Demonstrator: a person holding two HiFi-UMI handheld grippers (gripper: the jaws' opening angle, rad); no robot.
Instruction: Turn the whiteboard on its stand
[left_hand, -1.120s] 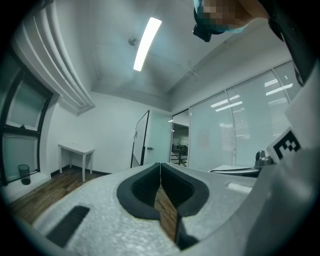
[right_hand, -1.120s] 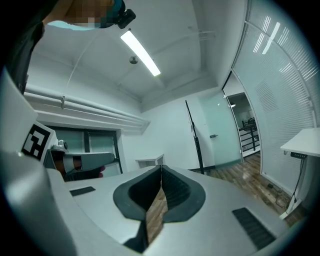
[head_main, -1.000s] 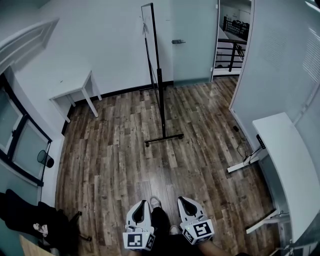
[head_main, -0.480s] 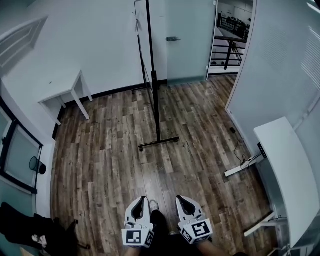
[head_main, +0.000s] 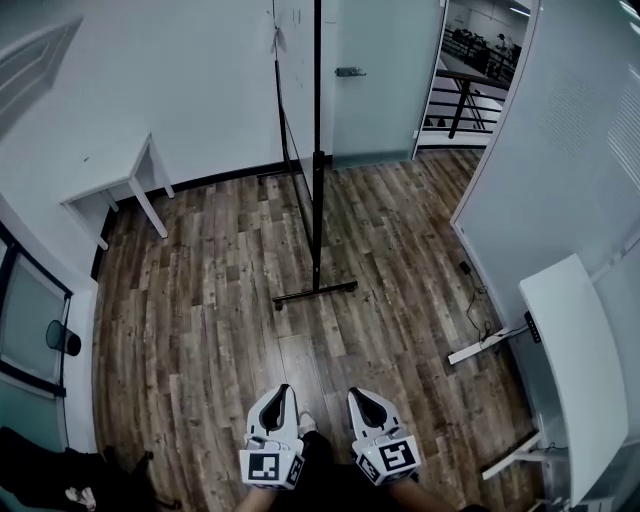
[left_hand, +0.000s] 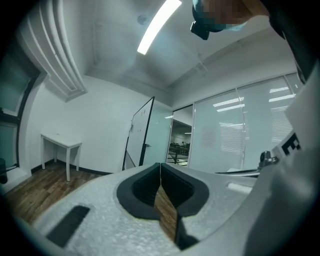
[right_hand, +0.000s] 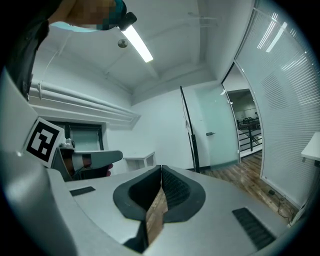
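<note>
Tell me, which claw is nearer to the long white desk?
Right. The desk lies off to the right claw's right; the left claw is further, beyond the right one.

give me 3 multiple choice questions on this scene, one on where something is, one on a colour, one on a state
1. Where is the whiteboard?
A. Upright on the floor, ahead of the left gripper and right gripper, apart from both
B. Flat on the floor
C. Clamped in the right gripper

2. What colour is the whiteboard's stand?
A. Red
B. Black
C. Yellow

3. How do the two grippers' jaws stand?
A. Both wide open
B. Left shut on the stand
C. Both shut with nothing between them

Answers:
1 A: the head view shows it upright mid-room, well ahead of both grippers.
2 B: the post and foot are black.
3 C: each gripper view shows its jaws meeting, with nothing held between them.
</note>
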